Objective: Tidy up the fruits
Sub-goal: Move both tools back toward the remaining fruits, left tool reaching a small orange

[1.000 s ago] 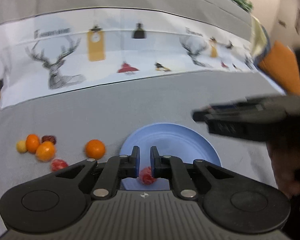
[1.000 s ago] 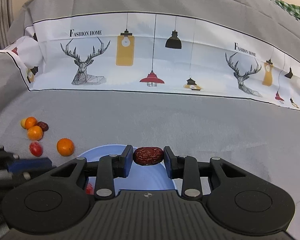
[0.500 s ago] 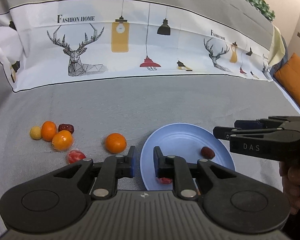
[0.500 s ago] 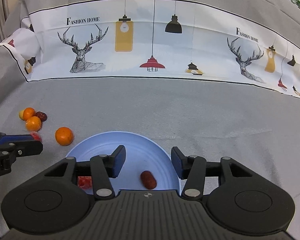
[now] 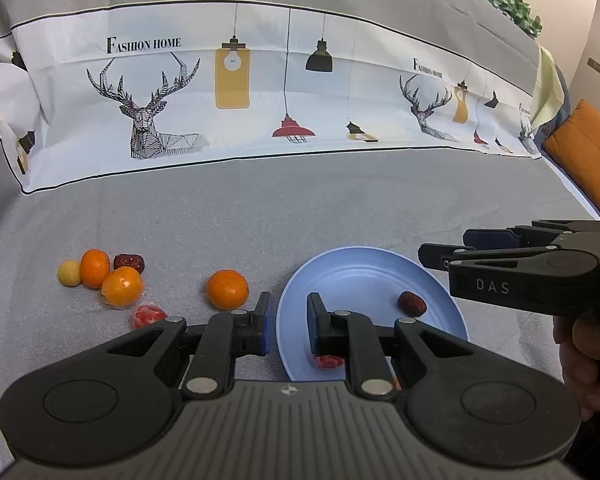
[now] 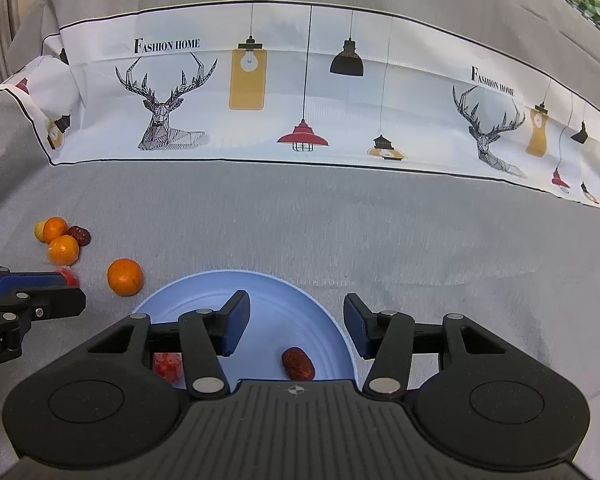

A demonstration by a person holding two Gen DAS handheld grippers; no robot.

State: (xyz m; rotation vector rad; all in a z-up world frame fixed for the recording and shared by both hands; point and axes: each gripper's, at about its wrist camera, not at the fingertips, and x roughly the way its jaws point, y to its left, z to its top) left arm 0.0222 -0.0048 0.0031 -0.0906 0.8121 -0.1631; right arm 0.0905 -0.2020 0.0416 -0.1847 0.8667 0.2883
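Note:
A blue plate (image 5: 360, 276) lies on the grey cloth and holds a dark red date (image 5: 412, 303) and a red wrapped fruit (image 5: 329, 361). My left gripper (image 5: 287, 322) is open and empty over the plate's left rim. My right gripper (image 6: 296, 328) is open and empty above the plate (image 6: 276, 300), with the date (image 6: 298, 363) and red fruit (image 6: 167, 365) below it. Left of the plate lie an orange (image 5: 227, 289), a red wrapped fruit (image 5: 149, 316), two more oranges (image 5: 122, 286), a second date (image 5: 129, 262) and a small yellow fruit (image 5: 69, 273).
The grey cloth rises at the back into a white printed band with deer and lamps (image 5: 260, 92). An orange cushion (image 5: 584, 156) lies at the far right. The right gripper's body (image 5: 532, 276) reaches in over the plate's right side.
My right gripper opened and dropped the date onto the plate. My left gripper let go of the red fruit, opened a little and shifted left to the plate's rim.

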